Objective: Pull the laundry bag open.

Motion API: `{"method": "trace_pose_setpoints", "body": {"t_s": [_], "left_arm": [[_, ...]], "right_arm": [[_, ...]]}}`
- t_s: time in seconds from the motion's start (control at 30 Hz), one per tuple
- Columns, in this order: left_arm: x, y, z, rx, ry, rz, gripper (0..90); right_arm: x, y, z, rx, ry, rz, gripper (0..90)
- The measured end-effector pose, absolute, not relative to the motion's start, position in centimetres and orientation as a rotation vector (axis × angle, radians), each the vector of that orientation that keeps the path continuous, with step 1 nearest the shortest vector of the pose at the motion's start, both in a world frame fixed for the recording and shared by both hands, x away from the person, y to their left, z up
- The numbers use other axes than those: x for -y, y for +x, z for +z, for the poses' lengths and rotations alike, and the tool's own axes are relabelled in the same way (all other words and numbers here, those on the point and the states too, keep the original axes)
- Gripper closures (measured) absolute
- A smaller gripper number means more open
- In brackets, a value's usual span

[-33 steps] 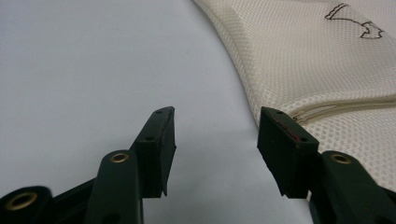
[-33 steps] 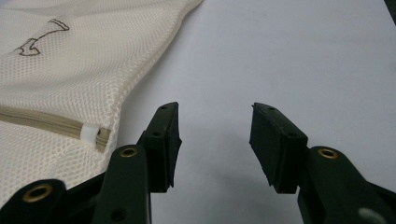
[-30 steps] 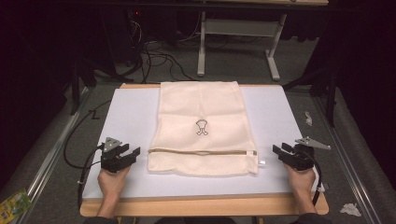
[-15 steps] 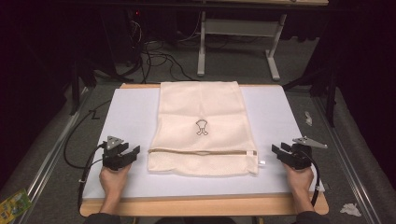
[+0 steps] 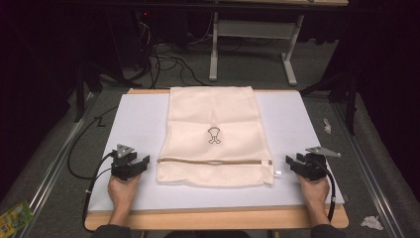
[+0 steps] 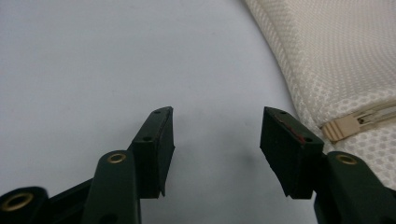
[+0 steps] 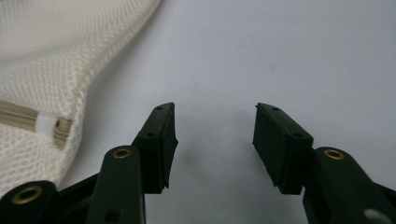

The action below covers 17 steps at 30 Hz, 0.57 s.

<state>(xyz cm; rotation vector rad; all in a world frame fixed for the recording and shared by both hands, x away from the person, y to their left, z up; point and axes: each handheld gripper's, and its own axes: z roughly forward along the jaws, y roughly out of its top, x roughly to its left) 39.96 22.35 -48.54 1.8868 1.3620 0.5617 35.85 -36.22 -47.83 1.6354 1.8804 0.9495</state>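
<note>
A cream mesh bag (image 5: 214,136) with a small dark logo lies flat in the middle of the white table top (image 5: 138,124); a tan zipper (image 5: 213,161) runs across it near its front end. My left gripper (image 5: 141,166) rests on the table just left of the bag's front corner, open, jaws having just widened with nothing between them. In the left gripper view the bag (image 6: 336,60) and its zipper end (image 6: 359,122) lie to the right of the gripper (image 6: 217,149). My right gripper (image 5: 291,163) rests right of the bag, open and empty, jaws just widened. The right gripper view has the bag (image 7: 56,65) left of the gripper (image 7: 215,144).
The table has a wooden front edge (image 5: 213,220). Black cables (image 5: 81,163) trail off the left side. A metal desk frame (image 5: 252,44) and floor cables stand beyond the far edge. Crumpled paper (image 5: 370,222) lies on the floor at right, a green packet (image 5: 12,218) at left.
The right gripper has shifted slightly and its jaws stand a little wider. The left gripper and the bag stay where they were.
</note>
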Motion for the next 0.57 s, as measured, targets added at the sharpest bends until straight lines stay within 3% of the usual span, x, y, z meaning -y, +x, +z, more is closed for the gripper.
{"method": "trace_pose_setpoints", "body": {"t_s": [0.57], "left_arm": [[-22.0, 40.1, -48.7, -1.361, 1.915, 0.578, 38.1]], "right_arm": [[35.1, 36.0, -48.0, -1.908, 1.582, 0.813, 45.5]]}}
